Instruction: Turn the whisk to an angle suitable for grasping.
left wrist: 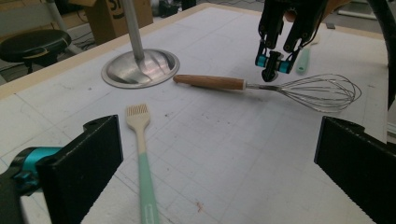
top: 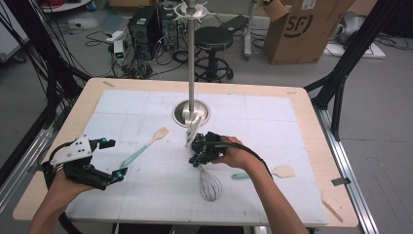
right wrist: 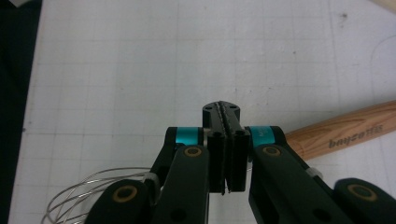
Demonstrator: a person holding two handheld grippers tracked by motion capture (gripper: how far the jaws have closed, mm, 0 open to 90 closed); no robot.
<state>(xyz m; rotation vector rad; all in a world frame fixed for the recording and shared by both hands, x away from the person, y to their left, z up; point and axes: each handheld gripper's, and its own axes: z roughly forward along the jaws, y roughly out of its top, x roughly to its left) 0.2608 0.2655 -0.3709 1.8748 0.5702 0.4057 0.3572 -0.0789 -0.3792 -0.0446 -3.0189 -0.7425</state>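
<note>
**Whisk pickup: grip made at the neck**

Table (top: pixel 311 146) with gridded white mat. Whisk (left wrist: pixel 280 87) lies flat before the stand base (left wrist: pixel 140 70). Right gripper (left wrist: pixel 274 65) clamped on its neck, beside the wooden handle (right wrist: pixel 345 130). Left gripper (top: pixel 109 158) gapes, idle. Next, likely: lift level.

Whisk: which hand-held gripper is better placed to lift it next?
Right. The right hand-held gripper is already closed on the whisk at its neck, between the wooden handle and the wires. The left hand-held gripper stands open, well apart, nearer the green-handled brush.
</note>
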